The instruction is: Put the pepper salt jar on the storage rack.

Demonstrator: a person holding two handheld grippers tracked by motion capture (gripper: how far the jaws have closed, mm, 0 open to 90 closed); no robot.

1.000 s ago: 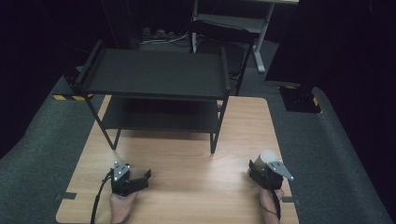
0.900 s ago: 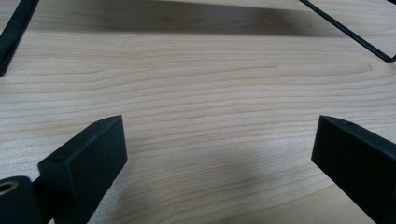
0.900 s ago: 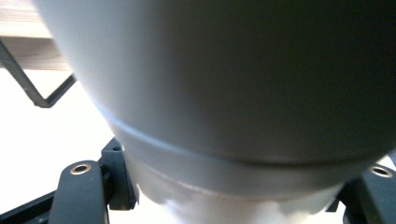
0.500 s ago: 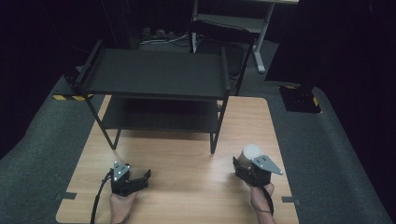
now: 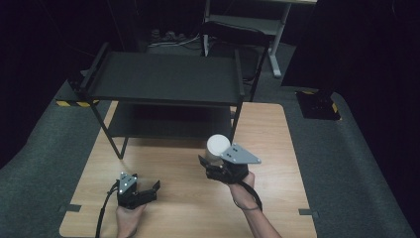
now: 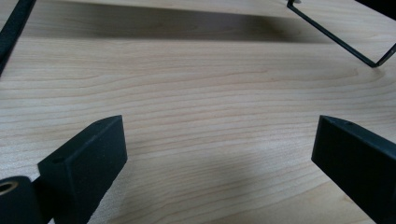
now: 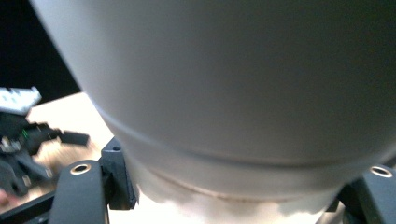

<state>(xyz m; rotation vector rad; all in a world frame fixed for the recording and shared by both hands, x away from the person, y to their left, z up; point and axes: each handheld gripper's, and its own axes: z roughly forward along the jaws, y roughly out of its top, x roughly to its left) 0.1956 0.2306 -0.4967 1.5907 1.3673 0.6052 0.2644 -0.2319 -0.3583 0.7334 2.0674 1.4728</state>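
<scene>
I counted one white cup [image 5: 217, 147], clamped in my right gripper [image 5: 214, 161] before the black rack [image 5: 163, 79]; my left gripper [image 5: 143, 191], jaws wide and empty, sat nearer me.

Nothing here can be read. The white cup [image 5: 217, 147] carries no print or label on the side that shows, the black shelf rack [image 5: 163, 79] has no lettering, and the bench [image 5: 173, 163] is bare wood grain. The yellow-and-black striped strips on the floor [image 5: 74, 103] are hazard markings only, with no words or numbers on them.
</scene>
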